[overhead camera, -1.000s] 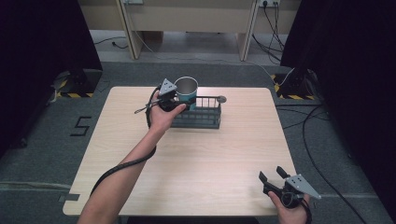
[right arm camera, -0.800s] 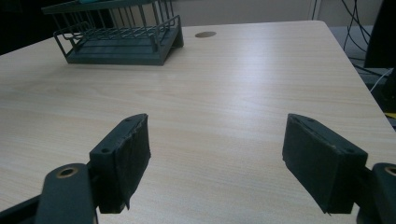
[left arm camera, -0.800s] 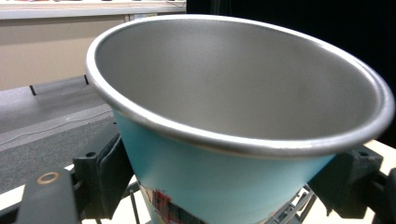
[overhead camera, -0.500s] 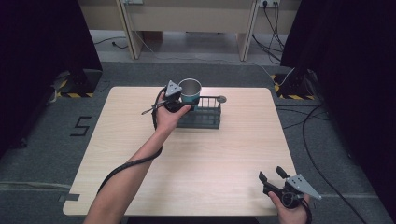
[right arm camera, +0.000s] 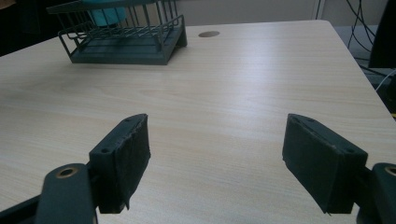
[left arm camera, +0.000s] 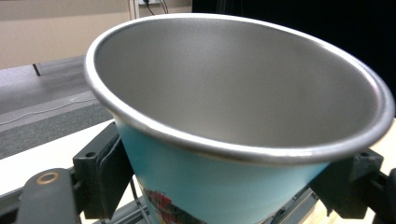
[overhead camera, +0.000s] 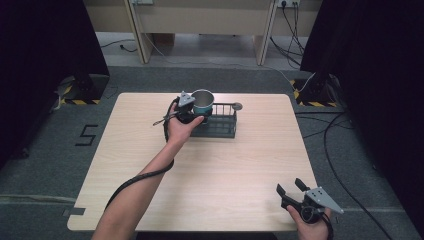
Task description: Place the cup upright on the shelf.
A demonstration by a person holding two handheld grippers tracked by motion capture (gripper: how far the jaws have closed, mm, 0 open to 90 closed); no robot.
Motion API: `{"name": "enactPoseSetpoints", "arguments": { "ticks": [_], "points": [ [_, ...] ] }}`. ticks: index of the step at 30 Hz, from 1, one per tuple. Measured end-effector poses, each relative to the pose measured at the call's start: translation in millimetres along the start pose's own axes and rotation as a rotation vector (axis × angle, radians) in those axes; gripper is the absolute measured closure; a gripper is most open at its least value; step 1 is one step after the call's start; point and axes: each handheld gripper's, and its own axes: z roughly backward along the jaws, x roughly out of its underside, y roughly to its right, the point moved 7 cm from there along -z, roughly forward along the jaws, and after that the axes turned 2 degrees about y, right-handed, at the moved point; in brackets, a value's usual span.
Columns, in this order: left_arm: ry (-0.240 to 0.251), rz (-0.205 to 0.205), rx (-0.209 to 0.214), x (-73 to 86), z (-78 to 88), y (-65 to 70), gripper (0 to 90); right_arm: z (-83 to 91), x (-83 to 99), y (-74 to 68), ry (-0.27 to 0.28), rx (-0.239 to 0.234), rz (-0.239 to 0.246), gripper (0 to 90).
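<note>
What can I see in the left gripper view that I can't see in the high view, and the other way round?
The left gripper view alone reveals the bare steel inside of the cup and a printed label low on its teal wall. The high view alone takes in the whole table, the rack and the right tool, open over bare wood. Both share the left tool, shut on the cup's wall.

The cup (left arm camera: 224,186) is turquoise outside, with a patch of red-and-dark print low on its wall, and dull silver steel inside and at the rim. The wire rack (overhead camera: 216,126) is dark grey-green. The tabletop (overhead camera: 240,170) is pale wood grain — light beige. Both grippers' jaws are matt black; the right gripper (overhead camera: 291,187) carries a grey plate.
</note>
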Motion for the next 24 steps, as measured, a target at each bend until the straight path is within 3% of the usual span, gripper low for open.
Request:
{"name": "enactPoseSetpoints", "arguments": {
  "ticks": [16, 18, 24],
  "points": [
    [-0.038, 0.014, -0.013, 8.7, -2.6, -3.6, 15.8, -0.4, 0.0, -1.2, -0.001, -0.004, 0.001, 23.9],
    [-0.061, -0.002, -0.017, 11.6, -3.8, -3.8, 15.2, -0.4, 0.0, -1.2, 0.000, -0.004, 0.000, 23.9],
    [-0.058, 0.016, -0.014, 11.0, -3.1, -4.8, 14.6, -0.4, 0.0, -1.3, 0.001, -0.005, 0.001, 23.8]
  ]
}}
